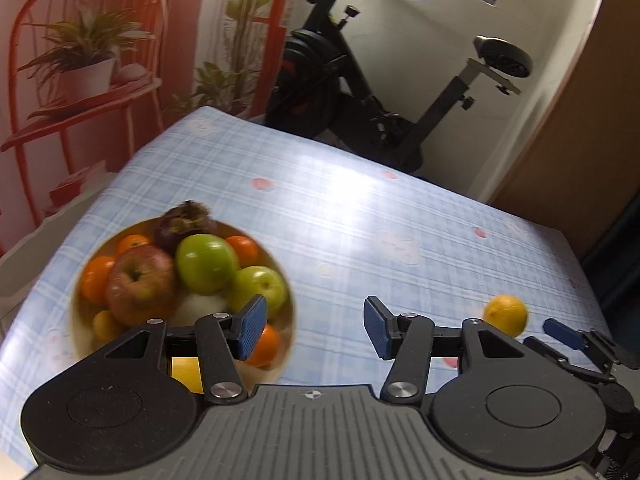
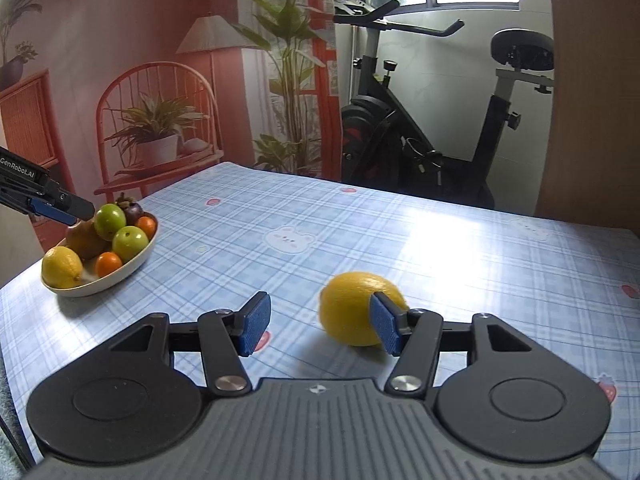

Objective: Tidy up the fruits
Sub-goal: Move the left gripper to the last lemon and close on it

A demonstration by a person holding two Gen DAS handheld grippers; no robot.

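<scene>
A cream bowl (image 2: 132, 270) of fruit sits at the table's left; it holds green apples (image 2: 130, 242), a red apple (image 1: 140, 284), oranges, a mangosteen and a lemon (image 2: 62, 267). The bowl also shows in the left wrist view (image 1: 290, 312). My left gripper (image 1: 314, 328) is open and empty, hovering just right of the bowl. A loose lemon (image 2: 352, 308) lies on the table, also visible in the left wrist view (image 1: 505, 314). My right gripper (image 2: 320, 326) is open, its right finger in front of the lemon, not closed on it.
The table has a blue plaid cloth (image 2: 360, 232). An exercise bike (image 2: 420, 132) stands beyond the far edge. A wooden panel (image 1: 580, 140) is at the right. A printed backdrop covers the left wall.
</scene>
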